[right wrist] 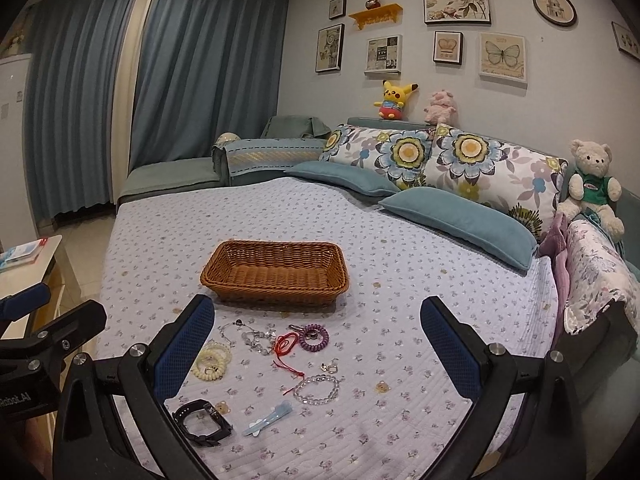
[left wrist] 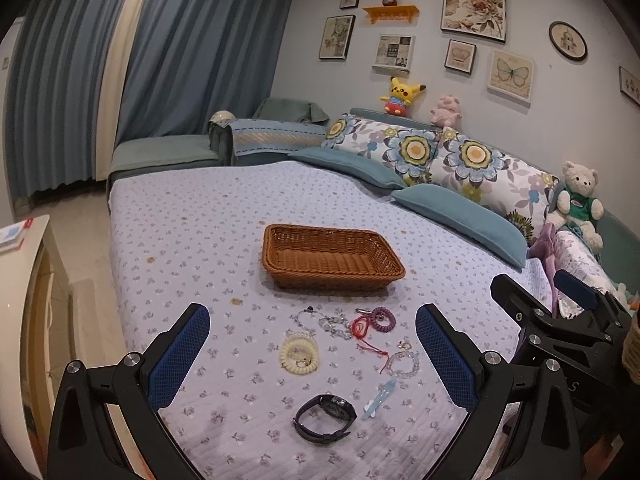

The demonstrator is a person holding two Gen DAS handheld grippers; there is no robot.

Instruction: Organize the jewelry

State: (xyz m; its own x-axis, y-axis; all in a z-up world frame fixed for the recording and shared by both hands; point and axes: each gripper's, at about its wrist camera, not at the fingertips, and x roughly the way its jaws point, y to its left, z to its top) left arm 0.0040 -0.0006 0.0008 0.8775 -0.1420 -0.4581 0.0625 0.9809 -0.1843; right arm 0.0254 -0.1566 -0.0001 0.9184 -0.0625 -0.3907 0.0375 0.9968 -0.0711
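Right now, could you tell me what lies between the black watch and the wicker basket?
In the left wrist view, the cream coil bracelets and a beaded chain lie on the bedspread between the black watch and the wicker basket.

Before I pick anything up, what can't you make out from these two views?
- Cream coil bands: right wrist view, partly behind the right gripper finger.
- Small charm: too small to identify in either view.
- Chain bracelets: tangled; count unclear.
- Basket floor nearest us: its front wall hides it.
- Left gripper: open, nothing hidden between its fingers.
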